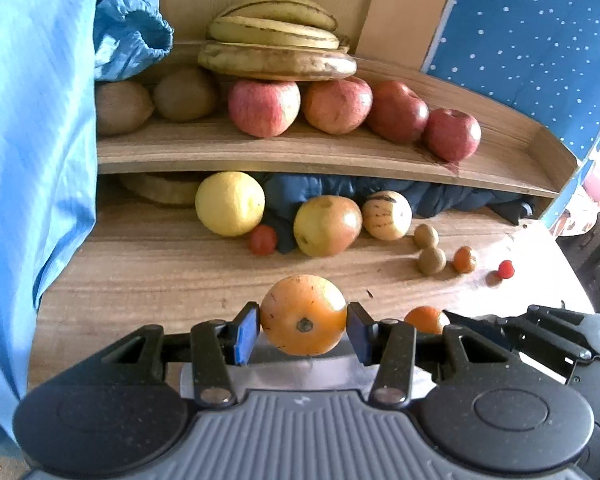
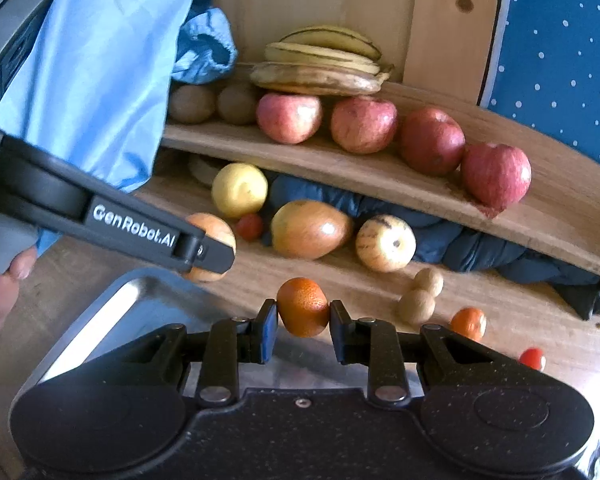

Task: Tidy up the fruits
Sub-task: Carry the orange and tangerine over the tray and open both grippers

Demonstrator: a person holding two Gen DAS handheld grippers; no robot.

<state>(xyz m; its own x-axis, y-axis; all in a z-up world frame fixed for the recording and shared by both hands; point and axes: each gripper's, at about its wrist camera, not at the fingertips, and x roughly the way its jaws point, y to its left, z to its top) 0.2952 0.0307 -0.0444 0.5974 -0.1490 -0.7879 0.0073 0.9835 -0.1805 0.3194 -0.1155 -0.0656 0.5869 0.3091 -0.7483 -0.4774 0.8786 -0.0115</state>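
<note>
Up front in the left wrist view, the left tongs [image 1: 303, 326] clamp a large orange [image 1: 303, 314] above the bench [image 1: 140, 264]. Meanwhile, from the right wrist, the right tongs [image 2: 303, 322] pinch a small tangerine [image 2: 303, 307] over a metal tray [image 2: 112, 312], below the apple-lined shelf [image 2: 380, 168].

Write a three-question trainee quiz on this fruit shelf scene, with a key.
1. True or false: both grippers are empty.
2. How many apples sit in the row on the upper shelf?
3. What lies directly on top of the apples? A) bananas B) a lemon C) a tomato

Key
1. False: the left gripper clamps a large orange; the right gripper clamps a small orange.
2. Four apples.
3. A: the bananas.
</note>
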